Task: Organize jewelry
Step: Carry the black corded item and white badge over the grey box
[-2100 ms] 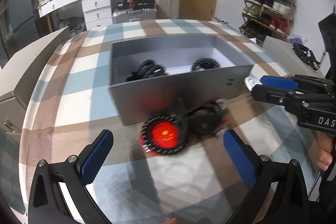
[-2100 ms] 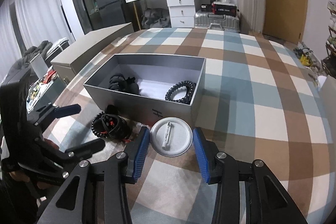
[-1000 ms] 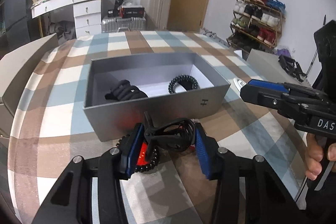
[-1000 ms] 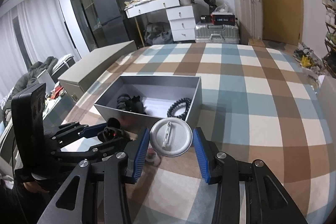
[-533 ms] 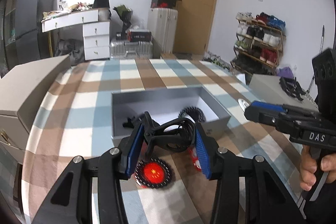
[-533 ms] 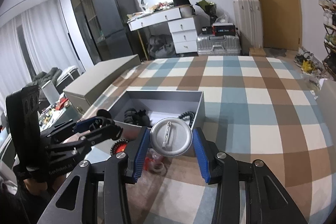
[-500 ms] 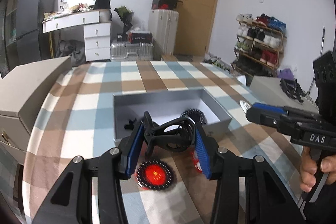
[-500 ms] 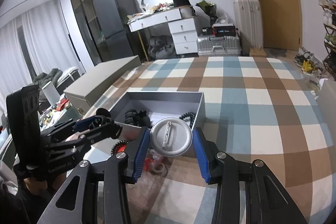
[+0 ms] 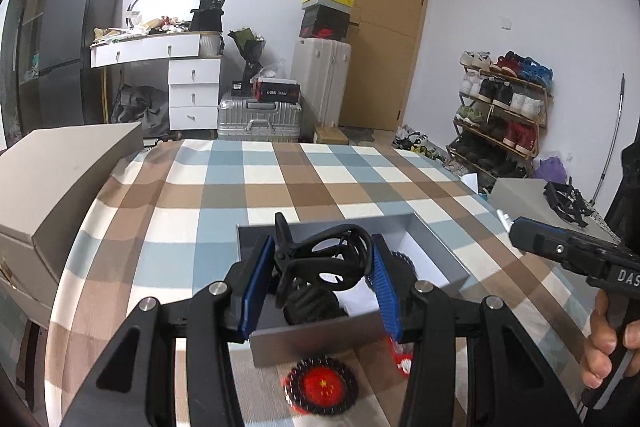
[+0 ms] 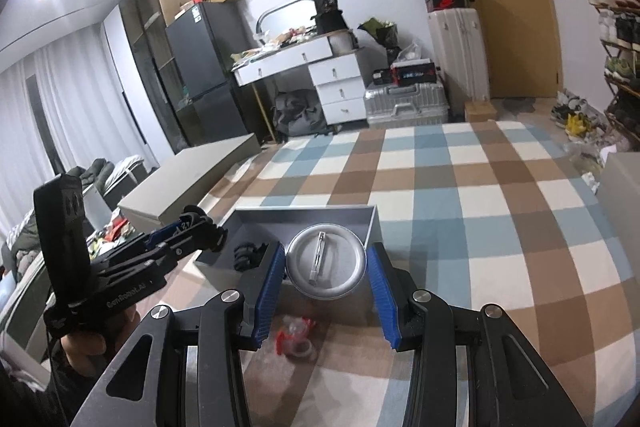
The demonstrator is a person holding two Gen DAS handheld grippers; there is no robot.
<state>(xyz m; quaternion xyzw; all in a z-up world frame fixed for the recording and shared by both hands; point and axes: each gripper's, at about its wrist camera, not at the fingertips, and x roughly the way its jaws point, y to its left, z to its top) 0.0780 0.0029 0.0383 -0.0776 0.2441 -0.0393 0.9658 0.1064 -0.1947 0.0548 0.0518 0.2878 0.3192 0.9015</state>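
My left gripper (image 9: 320,275) is shut on a black hair claw clip (image 9: 324,259) and holds it in the air over the open grey box (image 9: 320,343). Black hair ties (image 9: 308,305) and a black bead bracelet (image 9: 404,263) lie inside the box. A red badge ringed with black beads (image 9: 322,385) lies on the checked cloth in front of the box. My right gripper (image 10: 326,273) is shut on a round silver pin badge (image 10: 326,267), pin side up, held above the box's (image 10: 304,217) near wall. A small red and clear item (image 10: 296,341) lies on the cloth below it.
The checked cloth (image 9: 280,187) covers a wide surface. A beige box lid (image 9: 52,179) lies at its left edge and a grey box (image 9: 520,191) at its right. Beyond stand suitcases (image 9: 260,115), white drawers and a shoe rack (image 9: 504,115).
Both grippers have lifted with their items and moved forward to hang over the box. The red bead badge stays on the cloth, now below the left gripper.
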